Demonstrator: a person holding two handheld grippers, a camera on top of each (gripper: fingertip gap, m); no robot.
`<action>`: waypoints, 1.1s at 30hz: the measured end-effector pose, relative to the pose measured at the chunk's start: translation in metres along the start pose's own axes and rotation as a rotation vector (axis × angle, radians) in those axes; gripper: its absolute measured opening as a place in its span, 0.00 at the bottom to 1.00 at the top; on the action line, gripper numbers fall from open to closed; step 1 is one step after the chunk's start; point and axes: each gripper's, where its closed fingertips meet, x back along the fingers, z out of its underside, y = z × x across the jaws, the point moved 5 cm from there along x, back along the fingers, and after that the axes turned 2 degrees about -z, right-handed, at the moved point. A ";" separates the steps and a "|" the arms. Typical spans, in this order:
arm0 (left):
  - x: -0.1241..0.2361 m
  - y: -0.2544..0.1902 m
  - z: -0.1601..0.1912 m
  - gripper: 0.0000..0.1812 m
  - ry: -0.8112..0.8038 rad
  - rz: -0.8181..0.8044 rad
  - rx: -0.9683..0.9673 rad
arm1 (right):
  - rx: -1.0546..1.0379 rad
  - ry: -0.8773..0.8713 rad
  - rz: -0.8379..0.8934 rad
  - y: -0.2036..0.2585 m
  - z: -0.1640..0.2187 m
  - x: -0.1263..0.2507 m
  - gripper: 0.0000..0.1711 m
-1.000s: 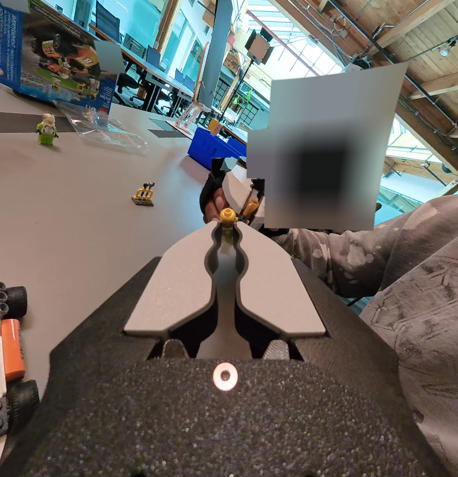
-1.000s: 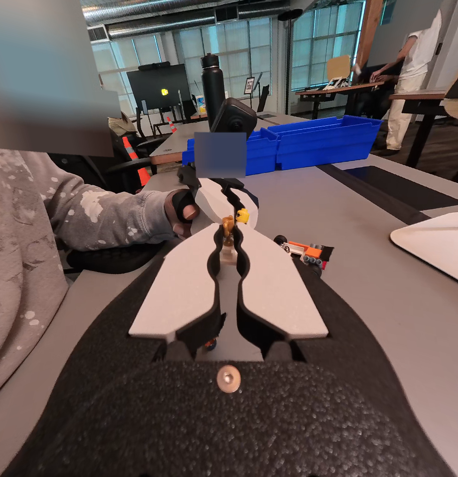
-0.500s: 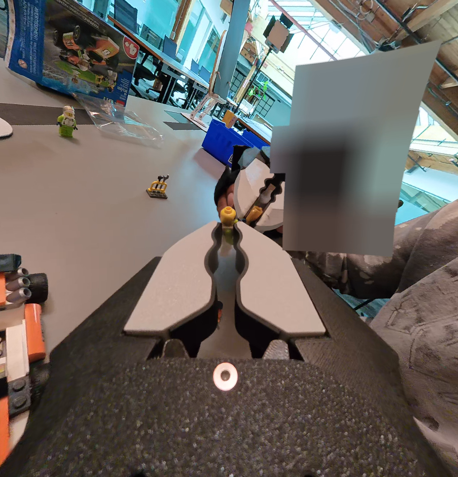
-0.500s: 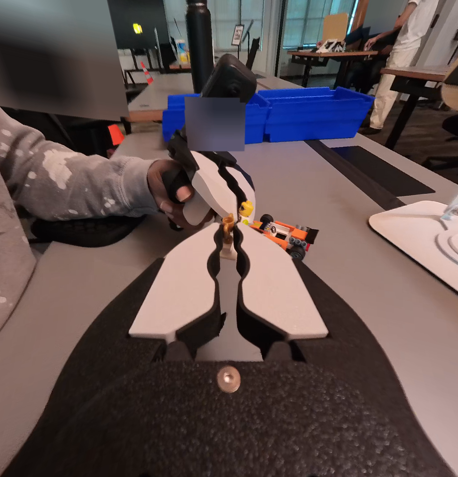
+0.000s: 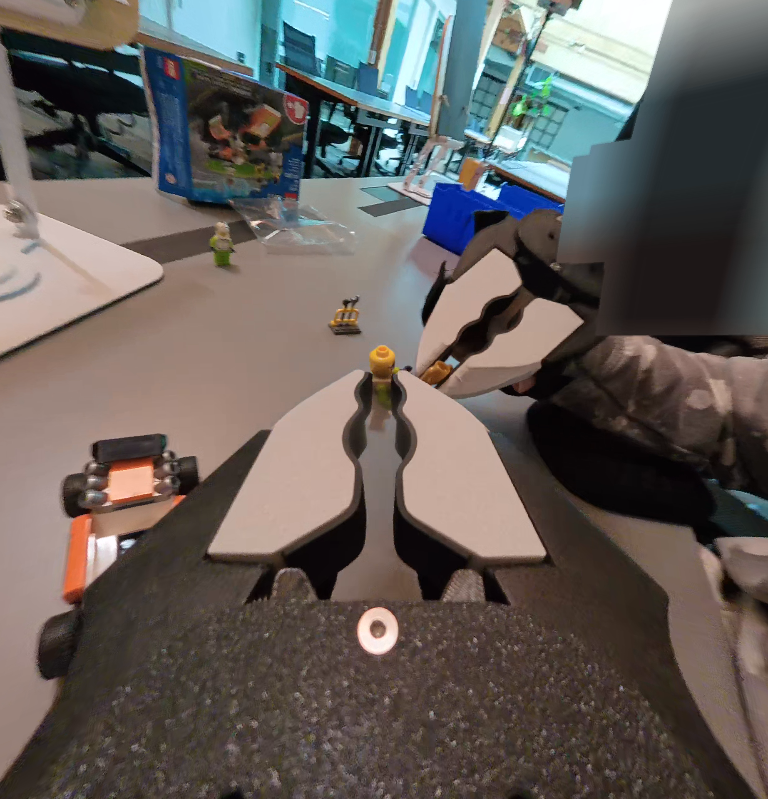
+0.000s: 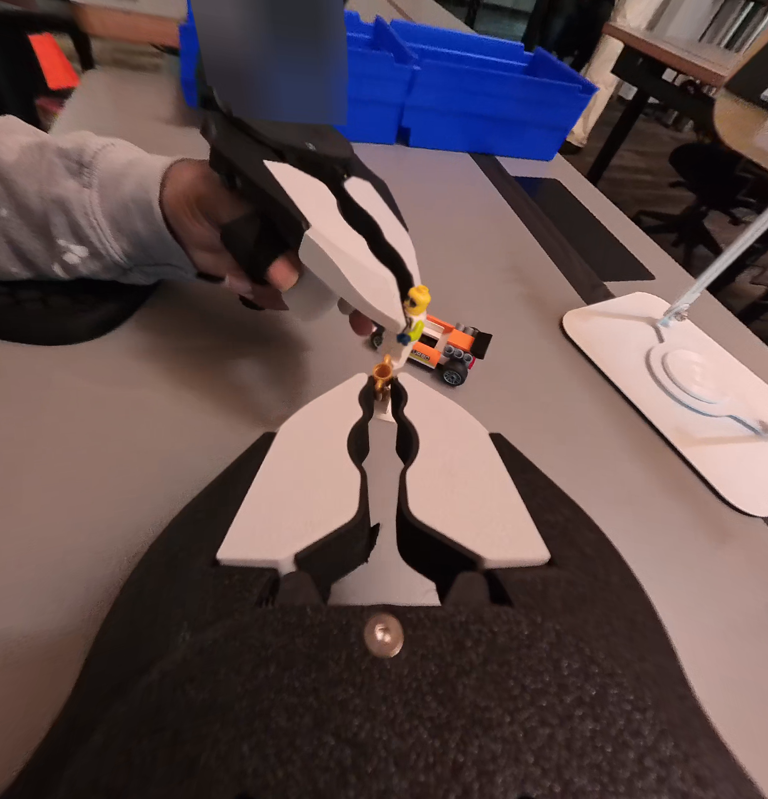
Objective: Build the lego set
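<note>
Moved: both grippers dropped lower toward table (image 5: 226, 389) vs a sec ago; car now in fuller view.
L gripper (image 5: 381, 380): narrow, clamped on minifig (image 5: 382, 367) w/ yellow head, lime torso.
R gripper (image 6: 383, 382): narrow, pinching gold cup (image 6: 383, 372), cup just beside minifig.
Car (image 6: 442, 346): orange/white, on table behind both tips.
2nd minifig (image 5: 222, 244): stood upright near box (image 5: 226, 142), plastic bag (image 5: 300, 229) beside.
Yellow barrier piece (image 5: 345, 320): mid-table, well apart.

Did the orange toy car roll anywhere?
Cannot tell. The orange car sits nearer the white base in view, but the cameras swung; nothing touches it.
</note>
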 end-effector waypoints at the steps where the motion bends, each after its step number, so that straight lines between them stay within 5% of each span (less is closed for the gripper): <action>1: 0.001 0.001 -0.001 0.05 0.002 -0.030 -0.032 | 0.002 0.009 0.016 0.000 0.000 -0.002 0.04; 17: -0.002 -0.003 -0.002 0.05 0.021 -0.226 -0.212 | 0.049 0.002 0.244 -0.004 -0.009 -0.011 0.04; 33: -0.001 -0.002 -0.006 0.05 -0.033 -0.202 -0.109 | 0.099 0.027 0.302 -0.003 -0.009 -0.012 0.04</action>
